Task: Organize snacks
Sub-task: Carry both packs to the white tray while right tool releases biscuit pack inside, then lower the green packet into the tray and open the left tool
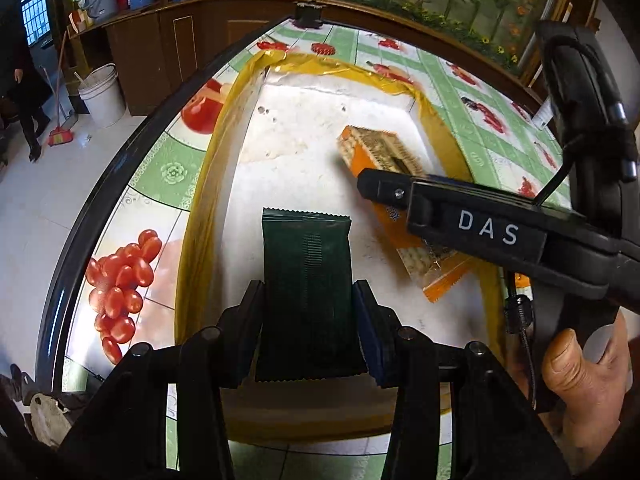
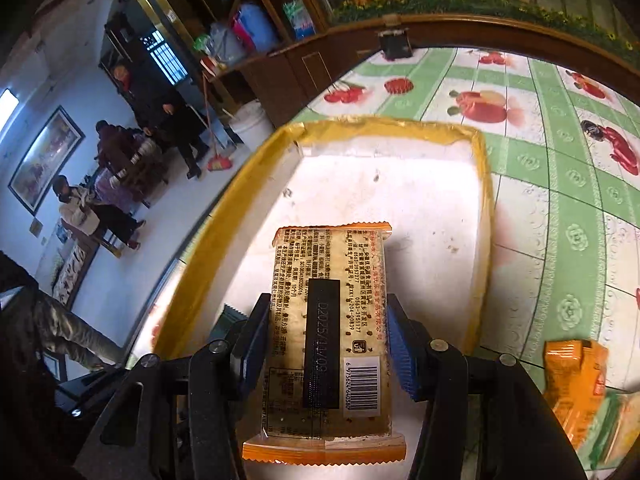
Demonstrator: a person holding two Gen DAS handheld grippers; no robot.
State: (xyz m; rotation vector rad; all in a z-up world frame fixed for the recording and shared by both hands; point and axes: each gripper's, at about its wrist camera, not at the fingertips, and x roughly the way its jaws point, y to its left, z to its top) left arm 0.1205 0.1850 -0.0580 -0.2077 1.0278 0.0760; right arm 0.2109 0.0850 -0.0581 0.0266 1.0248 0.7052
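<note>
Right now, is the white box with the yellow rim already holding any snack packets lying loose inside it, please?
No, the white box shows only its bare floor; the orange-edged cracker packet is clamped in the right tool above it.

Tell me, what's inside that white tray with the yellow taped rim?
The white tray with yellow taped rim shows a stained bare floor. The gripper-held orange cracker packet and dark green packet cover part of it.

— Any lettering on my feeds?

— "DAS" in white on the right gripper (image 1: 372,184), seen from my left wrist camera. On the orange cracker pack (image 2: 326,332), a black strip reads what looks like "D2025/11/09", though the print is faint. The barcode number starts 6 9756; the rest blurs. There are dense Chinese lines and phone-style numbers I can't read surely.

— The green pack (image 1: 310,300)?

— No legible text.
</note>
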